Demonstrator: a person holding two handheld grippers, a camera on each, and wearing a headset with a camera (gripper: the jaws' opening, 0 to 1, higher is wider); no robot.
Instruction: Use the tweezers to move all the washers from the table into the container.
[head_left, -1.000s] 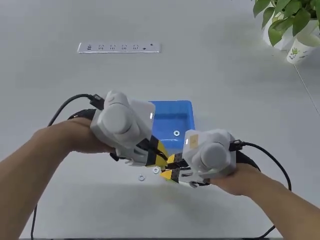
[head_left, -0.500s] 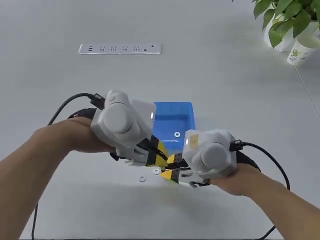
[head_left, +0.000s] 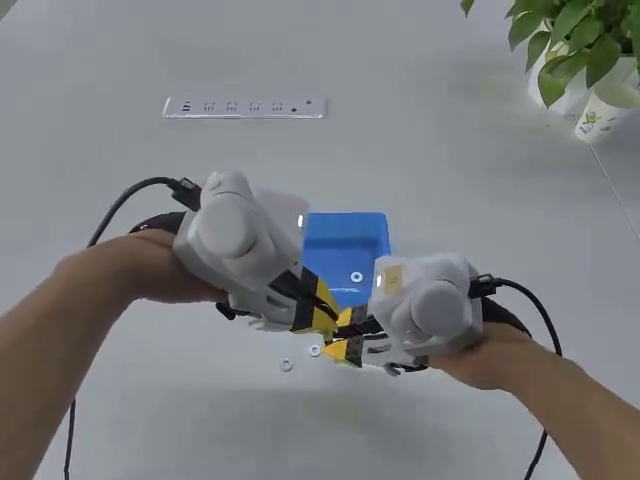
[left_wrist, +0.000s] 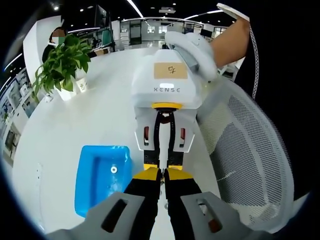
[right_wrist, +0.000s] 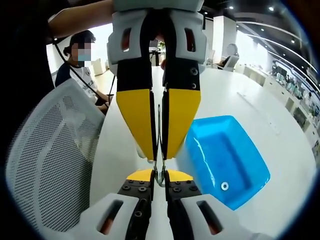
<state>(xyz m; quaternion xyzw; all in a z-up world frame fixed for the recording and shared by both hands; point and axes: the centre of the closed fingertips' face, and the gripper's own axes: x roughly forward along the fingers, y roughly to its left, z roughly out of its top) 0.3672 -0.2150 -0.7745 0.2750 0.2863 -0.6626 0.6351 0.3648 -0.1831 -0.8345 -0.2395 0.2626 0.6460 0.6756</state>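
Left gripper (head_left: 325, 312), right gripper (head_left: 345, 346) both clamped on tweezers (right_wrist: 158, 166) — likely a regrip.
Hold one firm — then aim tips at washer (head_left: 287, 365) near container (head_left: 345, 232).

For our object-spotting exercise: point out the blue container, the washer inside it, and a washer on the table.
blue container (head_left: 340, 240), head view, bare floor.
washer inside (head_left: 357, 277), head view, its ring.
table washer (head_left: 287, 365), head view, its ring.

This is an open-plan office. A white mesh-backed office chair (right_wrist: 50, 150) stands beside the long white table (head_left: 430, 140). A green potted plant (head_left: 570, 45) sits far right, under strip ceiling lights (left_wrist: 136, 7).
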